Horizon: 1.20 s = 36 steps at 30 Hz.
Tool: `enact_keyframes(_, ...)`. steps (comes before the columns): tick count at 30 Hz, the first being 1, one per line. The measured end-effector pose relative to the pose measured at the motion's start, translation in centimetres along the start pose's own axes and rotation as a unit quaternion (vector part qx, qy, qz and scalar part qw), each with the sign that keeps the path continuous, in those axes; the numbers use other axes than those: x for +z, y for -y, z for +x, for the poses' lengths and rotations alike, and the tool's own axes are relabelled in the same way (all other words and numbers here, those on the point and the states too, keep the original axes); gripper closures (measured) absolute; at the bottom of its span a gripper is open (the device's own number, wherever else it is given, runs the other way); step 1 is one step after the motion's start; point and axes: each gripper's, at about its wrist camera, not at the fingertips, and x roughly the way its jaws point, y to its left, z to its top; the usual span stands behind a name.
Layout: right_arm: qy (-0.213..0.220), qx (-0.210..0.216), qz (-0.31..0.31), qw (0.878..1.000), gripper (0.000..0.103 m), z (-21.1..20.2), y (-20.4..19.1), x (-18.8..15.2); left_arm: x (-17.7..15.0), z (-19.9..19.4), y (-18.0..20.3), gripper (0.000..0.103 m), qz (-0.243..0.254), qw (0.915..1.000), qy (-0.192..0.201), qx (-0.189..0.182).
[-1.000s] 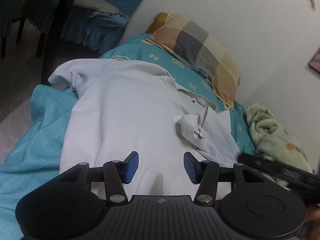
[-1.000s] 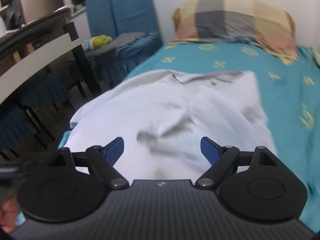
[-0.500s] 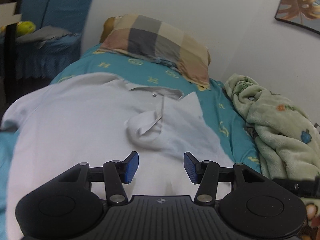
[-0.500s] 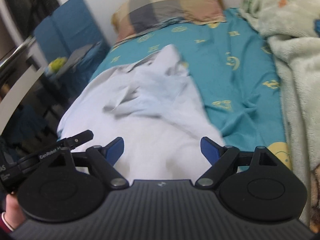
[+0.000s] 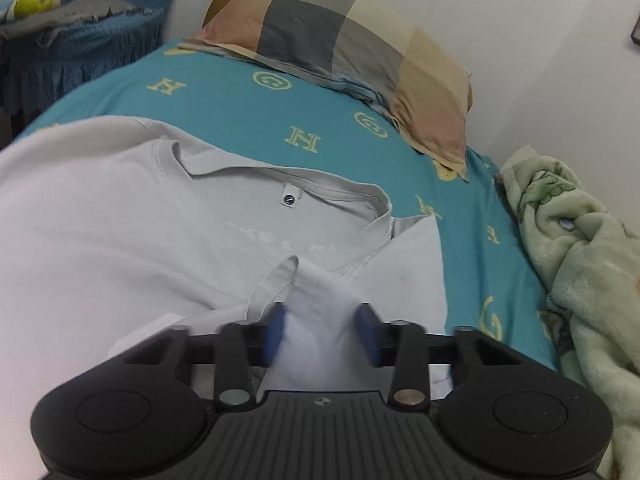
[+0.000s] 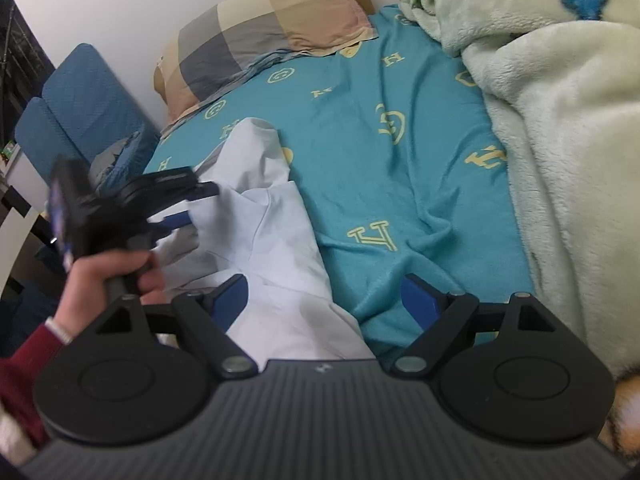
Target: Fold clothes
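Note:
A pale grey T-shirt (image 5: pixel 120 240) lies spread on the teal bed sheet (image 5: pixel 280 100), collar toward the pillow. Its right sleeve (image 5: pixel 316 320) is folded in over the chest. My left gripper (image 5: pixel 322 332) is low over that sleeve with a bunch of the fabric between its blue pads; its jaws are closing and still stand apart. In the right wrist view the left gripper (image 6: pixel 192 206) is held by a hand (image 6: pixel 104 276) over the shirt (image 6: pixel 272 248). My right gripper (image 6: pixel 324 300) hangs wide open above the shirt's right edge and the sheet, holding nothing.
A checked pillow (image 5: pixel 340 40) lies at the head of the bed against the white wall. A fluffy green blanket (image 5: pixel 580 260) is heaped along the right side. A blue-covered chair (image 5: pixel 80 32) with a grey cloth and a yellow toy stands left of the bed.
The left gripper has swung right and forward onto the folded-in sleeve, which now sits between its pads. The right gripper has rolled and shifted toward the shirt's right edge and the blanket.

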Motion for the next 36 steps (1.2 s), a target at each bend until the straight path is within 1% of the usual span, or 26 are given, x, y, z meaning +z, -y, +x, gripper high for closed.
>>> enact_keyframes(1, -0.001, 0.002, 0.001, 1.000, 0.018, 0.1, 0.0, 0.0, 0.1, -0.1, 0.0, 0.101, 0.004, 1.0000, -0.003, -0.004)
enact_keyframes(2, -0.001, 0.003, 0.003, 1.000, 0.018, 0.1, 0.0, 0.1, 0.2, -0.2, 0.0, 0.100, 0.008, 0.9999, -0.005, -0.007)
enact_keyframes(5, -0.001, 0.007, 0.013, 1.000, 0.018, -0.1, 0.3, 0.1, 1.2, -2.2, -0.1, 0.100, 0.022, 0.9996, 0.019, -0.007)
enact_keyframes(7, 0.001, 0.011, 0.019, 1.000, 0.018, -0.4, 0.4, 0.1, 2.2, -3.6, -1.0, 0.100, 0.019, 0.9994, 0.028, 0.006)
enact_keyframes(9, 0.006, 0.013, 0.017, 1.000, 0.018, -0.6, 0.2, 0.2, 2.9, -4.4, -2.2, 0.100, 0.023, 0.9985, 0.028, 0.040)
enact_keyframes(11, 0.012, 0.012, 0.014, 1.000, 0.018, -0.9, 0.2, 0.2, 3.1, -4.4, -3.8, 0.100, 0.014, 0.9963, 0.024, 0.081)
enact_keyframes(13, 0.014, 0.011, 0.012, 1.000, 0.018, -0.9, 0.1, 0.2, 2.8, -3.6, -5.5, 0.100, 0.000, 0.9926, 0.009, 0.121)
enact_keyframes(15, 0.012, 0.011, 0.010, 1.000, 0.018, -0.8, 0.2, 0.2, 2.0, -2.2, -6.8, 0.100, -0.002, 0.9883, -0.014, 0.152)
enact_keyframes(17, 0.009, 0.012, 0.007, 1.000, 0.018, -0.7, 0.3, 0.2, 1.1, -1.7, -7.3, 0.099, 0.004, 0.9889, -0.008, 0.148)
enact_keyframes(19, 0.006, 0.017, 0.001, 1.000, 0.018, -0.5, 0.4, 0.3, 0.9, -2.5, -7.1, 0.096, 0.009, 0.9912, 0.000, 0.132)
enact_keyframes(20, 0.007, 0.021, -0.002, 1.000, 0.018, -0.6, 0.4, 0.4, 0.8, -2.9, -7.1, 0.088, 0.003, 0.9915, -0.005, 0.130)
enact_keyframes(21, 0.010, 0.025, -0.006, 1.000, 0.018, -0.7, 0.4, 0.5, 0.7, -3.7, -6.9, 0.085, 0.002, 0.9919, -0.008, 0.127)
enact_keyframes(23, 0.018, 0.037, -0.014, 0.999, 0.018, -1.2, 0.4, 0.7, 0.5, -5.4, -6.6, 0.073, -0.001, 0.9926, -0.014, 0.120)
enact_keyframes(24, 0.023, 0.043, -0.020, 0.999, 0.018, -1.6, 0.3, 0.9, 0.1, -6.8, -6.3, 0.070, 0.000, 0.9931, -0.010, 0.117)
enact_keyframes(26, 0.033, 0.054, -0.033, 0.997, 0.018, -2.3, 0.1, 1.1, -0.9, -9.8, -5.7, 0.060, -0.001, 0.9947, -0.004, 0.103)
enact_keyframes(29, 0.046, 0.064, -0.051, 0.996, 0.018, -3.8, -0.1, 1.2, -3.5, -14.3, -3.7, 0.058, 0.004, 0.9966, -0.009, 0.081)
enact_keyframes(30, 0.048, 0.065, -0.059, 0.995, 0.018, -4.4, -0.1, 1.2, -4.9, -16.1, -2.5, 0.057, 0.011, 0.9970, -0.013, 0.075)
enact_keyframes(31, 0.050, 0.065, -0.066, 0.994, 0.018, -4.9, -0.1, 1.2, -6.1, -17.7, -1.9, 0.054, 0.012, 0.9979, -0.014, 0.062)
enact_keyframes(32, 0.052, 0.065, -0.072, 0.994, 0.018, -5.6, -0.1, 1.1, -7.6, -19.1, -1.1, 0.050, 0.009, 0.9988, -0.015, 0.045)
enact_keyframes(34, 0.055, 0.064, -0.079, 0.993, 0.018, -6.9, 0.0, 1.0, -10.6, -21.5, 0.7, 0.049, 0.004, 0.9996, -0.028, 0.005)
enact_keyframes(36, 0.062, 0.057, -0.080, 0.993, 0.018, -8.4, 0.3, 0.8, -13.8, -23.2, 2.9, 0.049, 0.006, 0.9985, -0.042, -0.033)
